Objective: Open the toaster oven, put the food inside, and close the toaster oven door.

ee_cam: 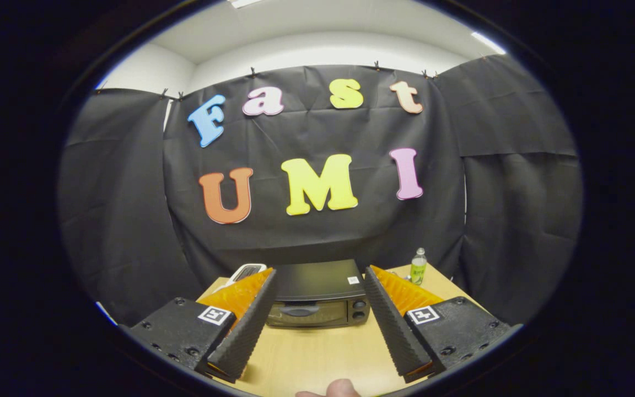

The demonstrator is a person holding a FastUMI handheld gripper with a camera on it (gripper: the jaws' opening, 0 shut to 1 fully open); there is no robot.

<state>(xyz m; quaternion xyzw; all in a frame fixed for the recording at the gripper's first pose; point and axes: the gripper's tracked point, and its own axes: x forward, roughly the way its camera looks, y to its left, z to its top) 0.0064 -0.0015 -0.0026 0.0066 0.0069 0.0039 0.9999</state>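
Note:
A black toaster oven point(317, 298) stands on the wooden table point(317, 353), beyond my fingers and framed between them. Its door is closed, with a dark handle point(299, 311) across the top of the glass and two knobs point(359, 309) on its right side. My gripper point(319, 278) is held above the table, well short of the oven, and it is open with nothing between the fingers. A fingertip of a person point(340, 388) shows at the near edge of the table.
A small green-labelled bottle point(418, 267) stands on the table to the right of the oven. A white device point(246, 272) lies behind the left finger, left of the oven. Black cloth walls close the booth behind and on both sides.

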